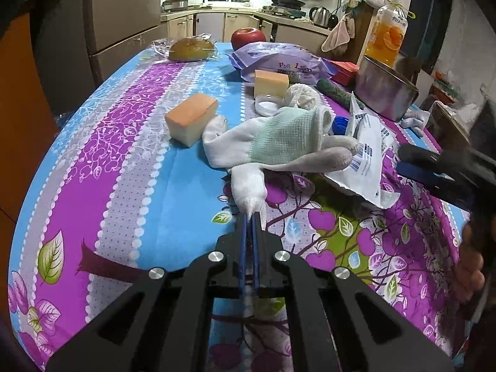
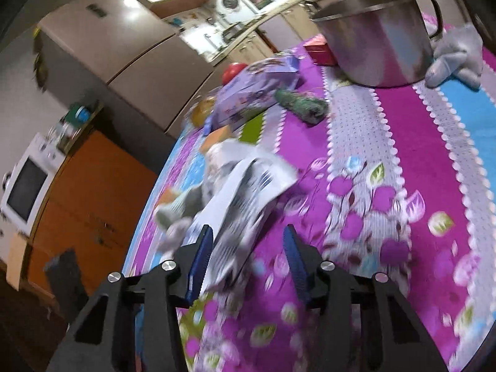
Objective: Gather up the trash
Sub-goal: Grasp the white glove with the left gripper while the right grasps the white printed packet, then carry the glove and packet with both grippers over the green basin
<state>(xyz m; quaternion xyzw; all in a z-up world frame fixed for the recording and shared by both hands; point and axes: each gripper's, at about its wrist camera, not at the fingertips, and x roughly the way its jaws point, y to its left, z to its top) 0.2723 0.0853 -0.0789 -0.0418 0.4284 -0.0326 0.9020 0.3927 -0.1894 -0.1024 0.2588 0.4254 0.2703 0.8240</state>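
Closest to us, our left gripper (image 1: pixel 250 217) has its jaws pinched together on a fingertip of the white knit glove (image 1: pixel 272 142), which trails away across the flowered tablecloth (image 1: pixel 130 167). Left of the glove we see an orange sponge block (image 1: pixel 191 118); farther back sits a wrapped bun (image 1: pixel 191 49). Moving right, a second sponge block (image 1: pixel 271 83) stands behind a small clear lid (image 1: pixel 267 104), with a red apple (image 1: pixel 248 37) and a purple plastic bag (image 1: pixel 279 62) beyond. Right of the glove, and touching it, lies the torn white wrapper (image 1: pixel 367 158) with printed blue marks, flat on the cloth. A steel pot (image 1: pixel 384 93) and a juice bottle (image 1: pixel 389 32) stand behind it.

At the right edge our right gripper (image 1: pixel 412 162) reaches in toward the wrapper. In its own blurred view, our right gripper (image 2: pixel 248 245) is partly open, the wrapper (image 2: pixel 245 198) lying between the fingers; the left pad (image 2: pixel 198 263) is right against the paper's edge, the right pad clear of it. Nothing is clamped there.
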